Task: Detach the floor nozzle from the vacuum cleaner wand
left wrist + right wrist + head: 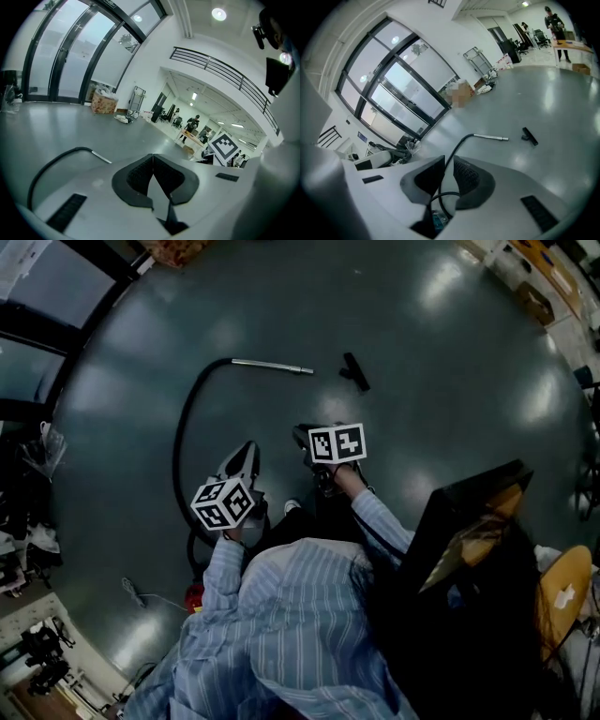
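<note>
Since the floor nozzle (354, 371) lies on the floor (422, 352) just past the free end of the metal wand (272, 366), with a clear gap between them, the detach looks done already. The wand lies flat and is joined at its far end to the black hose (183, 442), which curves back toward the person.

Both grippers are held up near the person, well apart from the nozzle and the wand. Left gripper (153, 159): fingers (140, 176) pressed together tip to tip, nothing between them. Right gripper (448, 161): fingers (468, 180) a little apart and gripping nothing. The hose shows through that gap, but going by the head view it lies on the floor beyond, not in the grip.

Handling, judged from looks:
- The nozzle is a small dark piece, probably rigid plastic and light. One gripper should lift it.
- Best hold on the nozzle is the neck or socket stub, where the fingers can span it. The wide flat head would likely twist out.
- The wand is a stiff, smooth metal tube, likely slippery on the pads, so grip it close to the open end.
- The hose is soft and will drag and swing the wand if it is lifted.

Nozzle detail is too small to make out a latch or button.
</note>
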`<action>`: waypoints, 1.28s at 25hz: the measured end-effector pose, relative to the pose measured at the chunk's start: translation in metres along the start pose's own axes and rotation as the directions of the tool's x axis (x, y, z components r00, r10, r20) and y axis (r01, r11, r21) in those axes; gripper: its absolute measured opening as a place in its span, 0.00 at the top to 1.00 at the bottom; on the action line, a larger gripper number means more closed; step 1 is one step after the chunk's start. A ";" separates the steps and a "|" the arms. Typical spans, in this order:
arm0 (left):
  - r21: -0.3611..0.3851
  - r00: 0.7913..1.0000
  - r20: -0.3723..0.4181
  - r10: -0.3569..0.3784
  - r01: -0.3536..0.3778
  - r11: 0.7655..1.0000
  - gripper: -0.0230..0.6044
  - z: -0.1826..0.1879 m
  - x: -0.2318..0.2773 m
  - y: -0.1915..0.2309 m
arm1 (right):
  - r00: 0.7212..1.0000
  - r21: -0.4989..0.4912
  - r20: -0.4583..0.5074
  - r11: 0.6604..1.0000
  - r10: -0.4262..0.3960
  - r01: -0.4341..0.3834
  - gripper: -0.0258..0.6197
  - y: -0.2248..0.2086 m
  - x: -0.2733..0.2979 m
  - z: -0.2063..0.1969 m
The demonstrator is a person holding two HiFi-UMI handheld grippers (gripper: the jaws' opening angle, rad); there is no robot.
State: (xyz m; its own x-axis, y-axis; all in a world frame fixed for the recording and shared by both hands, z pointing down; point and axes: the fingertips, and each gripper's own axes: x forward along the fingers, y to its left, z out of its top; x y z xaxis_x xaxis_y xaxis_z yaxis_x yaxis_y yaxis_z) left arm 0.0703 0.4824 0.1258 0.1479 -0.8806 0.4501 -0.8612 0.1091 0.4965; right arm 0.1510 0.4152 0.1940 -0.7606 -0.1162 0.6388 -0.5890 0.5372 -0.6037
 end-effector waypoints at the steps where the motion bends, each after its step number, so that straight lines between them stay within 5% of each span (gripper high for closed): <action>1: -0.001 1.000 0.003 -0.006 0.006 1.000 0.95 -0.008 -0.018 0.003 | 1.000 0.007 0.008 1.000 0.003 -0.003 0.87 0.012 0.001 -0.012; 7: -0.080 1.000 -0.001 -0.019 0.019 0.997 0.95 -0.052 -0.113 0.056 | 1.000 0.059 0.015 0.998 0.020 -0.021 0.87 0.089 0.017 -0.098; 11: -0.100 0.998 -0.017 -0.053 0.051 0.994 0.95 -0.078 -0.130 0.056 | 1.000 0.053 -0.014 0.998 -0.018 0.018 0.87 0.098 -0.001 -0.150; 19: -0.046 0.989 -0.008 -0.147 0.146 0.988 0.95 -0.093 -0.105 -0.035 | 0.998 0.028 0.041 0.998 -0.055 0.054 0.87 0.059 -0.083 -0.156; 32: -0.073 0.993 0.020 -0.114 0.115 0.991 0.95 -0.135 -0.057 -0.171 | 1.000 -0.118 -0.019 0.993 -0.021 0.018 0.87 -0.017 -0.184 -0.145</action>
State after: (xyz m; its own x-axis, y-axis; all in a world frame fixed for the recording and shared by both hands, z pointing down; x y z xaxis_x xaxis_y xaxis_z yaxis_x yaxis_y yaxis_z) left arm 0.2748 0.5766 0.1152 0.2352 -0.8962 0.3762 -0.8005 0.0409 0.5979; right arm 0.3413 0.5487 0.1560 -0.7427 -0.1112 0.6604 -0.5665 0.6301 -0.5310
